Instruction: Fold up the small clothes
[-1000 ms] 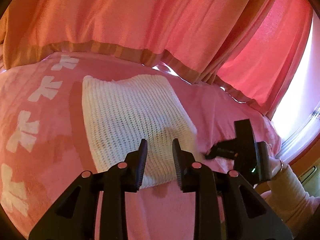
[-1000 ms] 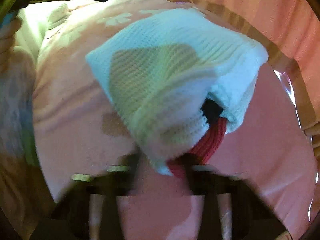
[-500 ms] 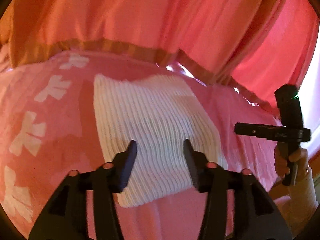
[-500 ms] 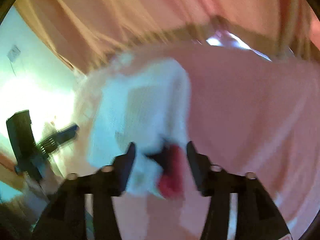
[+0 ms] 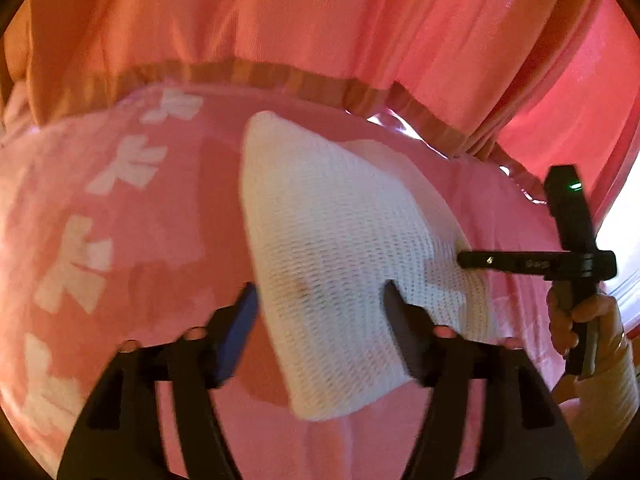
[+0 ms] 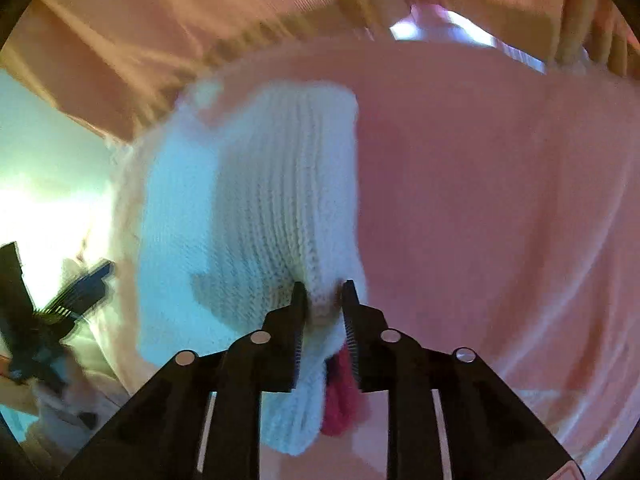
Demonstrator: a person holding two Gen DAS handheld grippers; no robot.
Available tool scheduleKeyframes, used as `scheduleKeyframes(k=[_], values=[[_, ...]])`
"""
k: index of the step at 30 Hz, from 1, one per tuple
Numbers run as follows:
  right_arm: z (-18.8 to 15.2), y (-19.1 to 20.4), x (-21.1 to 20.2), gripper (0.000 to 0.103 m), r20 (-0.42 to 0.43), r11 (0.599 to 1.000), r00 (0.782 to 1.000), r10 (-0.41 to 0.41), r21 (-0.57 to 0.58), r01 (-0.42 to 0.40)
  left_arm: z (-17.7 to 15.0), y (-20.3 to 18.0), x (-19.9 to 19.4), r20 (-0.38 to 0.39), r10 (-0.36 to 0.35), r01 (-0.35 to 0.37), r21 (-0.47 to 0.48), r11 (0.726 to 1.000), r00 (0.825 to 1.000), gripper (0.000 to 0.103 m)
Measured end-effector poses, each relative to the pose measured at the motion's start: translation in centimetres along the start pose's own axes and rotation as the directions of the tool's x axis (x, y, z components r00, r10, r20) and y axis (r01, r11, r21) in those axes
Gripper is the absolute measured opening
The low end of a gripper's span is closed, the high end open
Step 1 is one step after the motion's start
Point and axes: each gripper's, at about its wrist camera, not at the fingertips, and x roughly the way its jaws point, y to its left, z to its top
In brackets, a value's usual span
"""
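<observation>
Lying on a pink bedspread (image 5: 168, 240) patterned with white bows is a small white knitted garment (image 5: 340, 264), folded into a thick pad. From the left wrist camera it fills the centre of the picture, narrowing toward 12 o'clock and widening toward 5 o'clock. Salmon-pink curtains (image 5: 320, 32) with a tan striped hem hang behind the bed across the top.

The left gripper (image 5: 320, 304) sits at 6 o'clock in its own view, jaws spread wide and opening. Its fingers stand on either side of the garment's near part without pressing it; the left finger is blurred. At 3 o'clock the right gripper (image 5: 464, 260) reaches in sideways, its tip at the garment's right edge, held by a hand (image 5: 580, 328) wearing a ring, with a cream knitted sleeve (image 5: 608, 396) below.

From the right wrist camera, which is blurred, the right gripper (image 6: 323, 296) is at 6 o'clock, jaws part-way apart and closing, with the garment's (image 6: 256, 200) folded right-hand edge between them. Whether the pads already press the knit cannot be told. A red knitted band (image 6: 340, 400) peeks from under the fold just below the fingers. The left gripper (image 6: 76, 292) shows at 8 o'clock, dark and smeared, against a bright pale wall (image 6: 44, 148).
</observation>
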Motion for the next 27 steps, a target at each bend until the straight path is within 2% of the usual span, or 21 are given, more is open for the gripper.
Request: scheduleKeyframes(k=[1,2,3,5,6,7,8,9,10,11,14,15,17,18,19,20,21,23,24,26,27], values=[[0.4,0.9,-0.5,0.073,0.052,0.999,0.998,-0.016,-0.027,0.018,0.2,0.2,0.7,-0.002,-0.001,0.001,-0.011,1.0,1.0,0.078],[0.5,1.4,-0.5,0.078,0.077,0.999,0.997,-0.032,-0.04,0.035,0.4,0.2,1.5,-0.008,-0.002,0.002,-0.018,1.0,1.0,0.079],[0.6,1.9,0.1,0.077,0.082,0.997,0.996,-0.044,-0.054,0.048,0.6,0.3,2.5,-0.024,0.002,-0.003,-0.017,1.0,1.0,0.079],[1.0,1.7,3.1,0.077,0.004,0.999,1.0,-0.029,-0.031,0.029,0.9,0.6,4.2,-0.048,0.033,-0.034,-0.031,0.999,0.998,0.082],[1.1,1.3,4.5,0.075,-0.028,1.0,1.0,-0.001,-0.001,0.001,1.1,1.1,5.4,-0.079,0.041,-0.045,-0.058,0.997,0.996,0.082],[0.8,0.9,5.6,0.07,-0.053,0.999,0.998,0.027,0.043,-0.025,1.2,1.9,6.7,-0.122,0.006,-0.018,-0.101,0.995,0.993,0.081],[0.6,0.5,6.3,0.061,-0.058,0.995,0.996,0.062,0.085,-0.057,1.2,2.4,7.4,-0.148,-0.025,0.005,-0.131,0.991,0.989,0.067],[0.6,0.5,6.6,0.045,-0.044,0.99,0.994,0.101,0.101,-0.096,1.4,2.9,7.8,-0.165,-0.048,0.022,-0.157,0.987,0.985,0.062],[1.0,1.1,6.0,0.034,-0.032,0.99,0.995,0.099,0.1,-0.096,1.9,2.9,7.5,-0.162,-0.059,0.035,-0.147,0.988,0.985,0.044],[1.4,1.9,4.9,0.03,-0.002,0.992,0.996,0.089,0.087,-0.089,2.8,2.7,6.6,-0.155,-0.076,0.057,-0.124,0.991,0.985,0.035],[2.8,5.2,1.1,0.021,0.125,0.987,0.981,0.149,0.041,-0.155,5.5,2.7,2.2,-0.052,-0.108,0.103,-0.092,0.99,0.993,0.029],[3.0,5.8,0.6,0.021,0.137,0.987,0.979,0.153,0.021,-0.157,6.6,3.0,0.3,-0.009,-0.09,0.089,-0.074,0.993,0.996,0.029],[3.5,7.5,1.4,0.027,0.144,0.992,0.982,0.125,-0.025,-0.123,7.2,3.6,-0.7,0.005,-0.051,0.051,-0.051,0.997,0.999,0.031],[3.6,8.0,3.1,0.028,0.113,0.997,0.991,0.07,-0.039,-0.066,7.1,4.2,-0.4,-0.01,0.001,-0.001,-0.03,1.0,1.0,0.033],[3.5,8.0,4.7,0.028,0.093,0.998,0.995,-0.045,-0.047,0.049,6.7,4.6,0.0,-0.02,0.051,-0.052,-0.016,0.999,0.998,0.035],[3.3,7.7,5.0,0.029,0.096,0.992,0.989,-0.114,-0.034,0.118,6.0,5.3,0.7,-0.032,0.143,-0.143,-0.003,0.99,0.989,0.035],[2.9,7.3,4.6,0.029,0.106,0.992,0.986,-0.129,0.004,0.13,5.0,6.0,0.9,-0.033,0.215,-0.215,0.004,0.977,0.976,0.035],[2.1,8.2,2.2,0.02,0.147,0.996,0.986,-0.084,0.039,0.079,3.5,6.7,-0.1,-0.009,0.199,-0.2,-0.026,0.98,0.98,0.037],[1.5,9.8,0.6,0.014,0.193,0.997,0.978,-0.075,-0.011,0.078,2.6,7.0,-1.0,-0.001,0.179,-0.178,-0.056,0.982,0.984,0.04],[-0.8,12.8,-1.2,0.012,0.237,0.992,0.969,-0.067,-0.085,0.089,1.1,6.8,-2.4,0.022,0.15,-0.148,-0.072,0.986,0.988,0.059],[-1.5,13.0,-1.2,0.012,0.233,0.993,0.97,-0.068,-0.083,0.089,0.6,6.4,-2.7,0.033,0.144,-0.142,-0.059,0.988,0.989,0.06]])
